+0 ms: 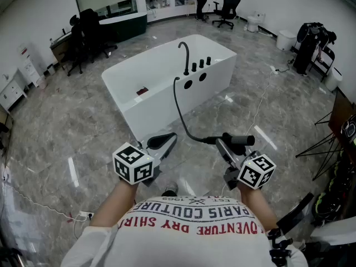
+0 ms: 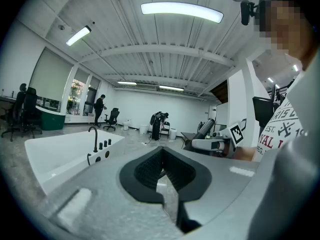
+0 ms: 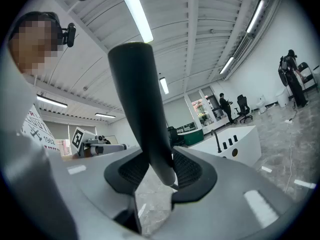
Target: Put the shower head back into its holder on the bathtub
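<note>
Right hand-held gripper (image 3: 160,173) clamps the shower head (image 3: 137,99); left hand-held gripper (image 2: 162,169) is closed, empty.

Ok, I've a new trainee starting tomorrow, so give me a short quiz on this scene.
1. True or false: the left hand-held gripper has its jaws apart.
2. Where is the shower head? A in its holder; B in the right hand-held gripper; C on the floor.
3. Fill in: the black hose runs from the shower head to the white ____.
Key: 1 false; 2 B; 3 bathtub.
</note>
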A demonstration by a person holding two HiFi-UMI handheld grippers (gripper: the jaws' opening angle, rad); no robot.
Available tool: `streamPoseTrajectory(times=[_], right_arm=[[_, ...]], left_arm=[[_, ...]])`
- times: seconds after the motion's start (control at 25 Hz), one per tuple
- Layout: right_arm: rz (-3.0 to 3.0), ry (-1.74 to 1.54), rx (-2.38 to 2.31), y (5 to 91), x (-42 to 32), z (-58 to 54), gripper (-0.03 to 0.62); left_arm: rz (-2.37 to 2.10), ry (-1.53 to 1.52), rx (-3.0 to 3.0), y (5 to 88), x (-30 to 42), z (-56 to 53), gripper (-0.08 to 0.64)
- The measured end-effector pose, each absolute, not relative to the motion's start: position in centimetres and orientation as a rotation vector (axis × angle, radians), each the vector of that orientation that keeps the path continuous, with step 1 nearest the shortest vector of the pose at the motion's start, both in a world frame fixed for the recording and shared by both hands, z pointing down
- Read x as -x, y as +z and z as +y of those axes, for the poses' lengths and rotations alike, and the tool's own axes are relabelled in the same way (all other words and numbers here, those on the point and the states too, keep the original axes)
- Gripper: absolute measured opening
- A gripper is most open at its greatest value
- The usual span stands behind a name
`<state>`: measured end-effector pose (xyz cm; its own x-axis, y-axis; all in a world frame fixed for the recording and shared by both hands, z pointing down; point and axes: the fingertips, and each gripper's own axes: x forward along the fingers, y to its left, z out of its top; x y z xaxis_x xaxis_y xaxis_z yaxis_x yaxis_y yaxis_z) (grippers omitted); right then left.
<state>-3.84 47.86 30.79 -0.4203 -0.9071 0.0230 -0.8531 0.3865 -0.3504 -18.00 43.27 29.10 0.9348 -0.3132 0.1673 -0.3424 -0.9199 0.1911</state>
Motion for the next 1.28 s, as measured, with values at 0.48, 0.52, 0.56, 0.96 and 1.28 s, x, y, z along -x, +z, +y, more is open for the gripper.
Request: streamPoseTrajectory(times=[0.48,0.52,0.56,0.96,1.28], right_arm=[[2.473,-0.435,1.566,30.4,4.4,48.8,0.146],[2.475,-0.437,1.563,30.5,4.5,48.8,0.147],[2.480,-0.435,1.561,30.4,4.6,48.8,0.147],[2.458,-0.394,1.584,29.9,3.9,48.3,0.147],[2.403,-0.373,1.548,28.2,1.5,48.8,0.149]], left_arm=[[-0.500,0.236,-2.885,28.4,17.6,44.4,0.000],[-0.501,0.246,-2.883,28.5,17.7,44.4,0.000],[-0.502,0.253,-2.881,28.4,17.8,44.3,0.001],[-0.474,0.272,-2.873,28.2,17.1,43.7,0.002],[-0.458,0.213,-2.908,28.1,15.9,42.6,0.002]])
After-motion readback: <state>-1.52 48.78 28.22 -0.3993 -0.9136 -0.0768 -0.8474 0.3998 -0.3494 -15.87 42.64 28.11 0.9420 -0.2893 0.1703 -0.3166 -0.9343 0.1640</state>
